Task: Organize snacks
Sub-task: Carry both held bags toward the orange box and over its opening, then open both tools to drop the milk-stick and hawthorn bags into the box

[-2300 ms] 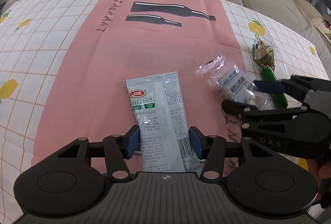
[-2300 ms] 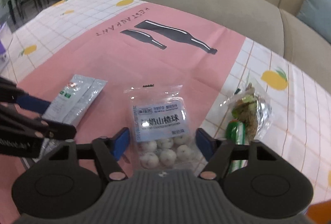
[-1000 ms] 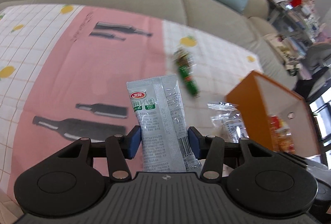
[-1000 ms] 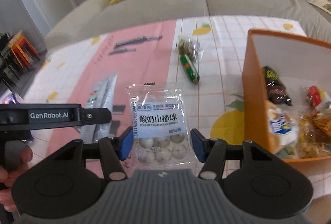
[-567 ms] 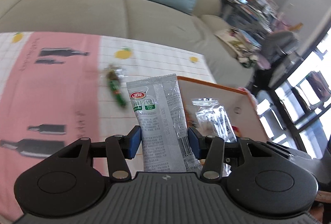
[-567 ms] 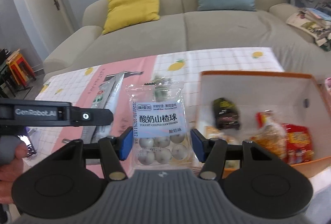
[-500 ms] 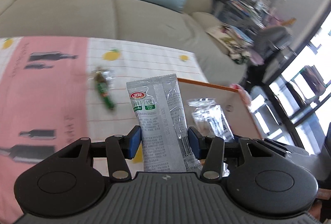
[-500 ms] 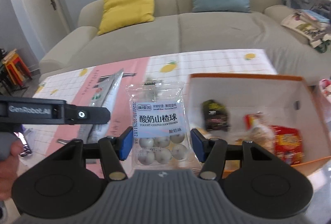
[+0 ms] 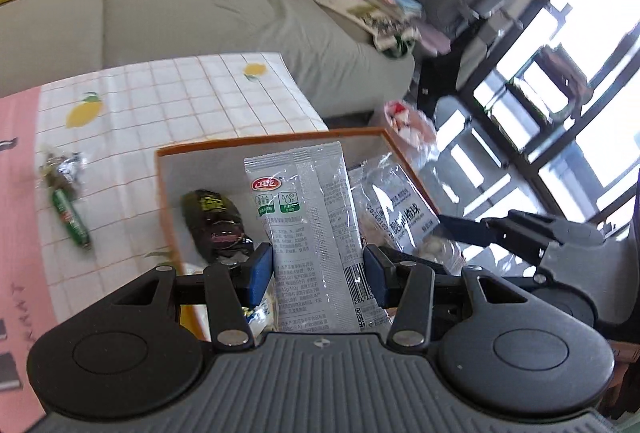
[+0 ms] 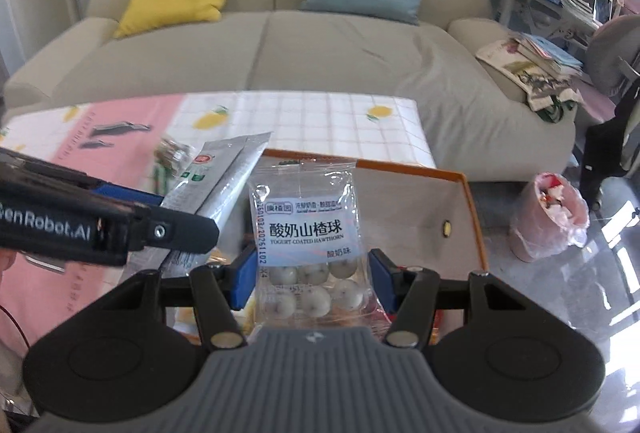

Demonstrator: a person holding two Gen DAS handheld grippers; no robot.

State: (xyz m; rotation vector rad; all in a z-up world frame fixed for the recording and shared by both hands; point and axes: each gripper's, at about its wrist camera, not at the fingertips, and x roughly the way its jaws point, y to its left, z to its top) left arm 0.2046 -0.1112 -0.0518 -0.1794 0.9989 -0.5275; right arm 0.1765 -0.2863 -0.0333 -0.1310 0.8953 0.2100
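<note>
We are holding the left hand-held gripper (image 9: 319,271) pinched on a grey sachet (image 9: 308,229), its blue pads pressing the packet's two long edges near the lower end. The sachet is standing lengthwise along the fingers, its long axis running away from the camera, with the red logo end pointing forward and up, over the open orange box (image 9: 168,201). We are holding the right hand-held gripper (image 10: 312,275) pinched on a clear bag of white coated balls (image 10: 306,245), pads against its two sides; the bag is standing upright too, label readable, sealed top edge pointing away from us, with the balls sitting at the bottom between the fingers. In the left wrist view this bag is appearing just right of the sachet, tilted, above the same box. The box is sitting at the corner of the counter (image 9: 192,101), which is covered by a checked cloth with lemons, and a dark wrapped snack (image 9: 212,221) is lying inside on its pale floor. Left of the box, on the cloth, a green stick snack (image 9: 70,219) is lying with its long axis slanting, touching a small crinkled wrapper (image 9: 60,169). A beige sofa (image 10: 320,45) is standing behind the counter.
</note>
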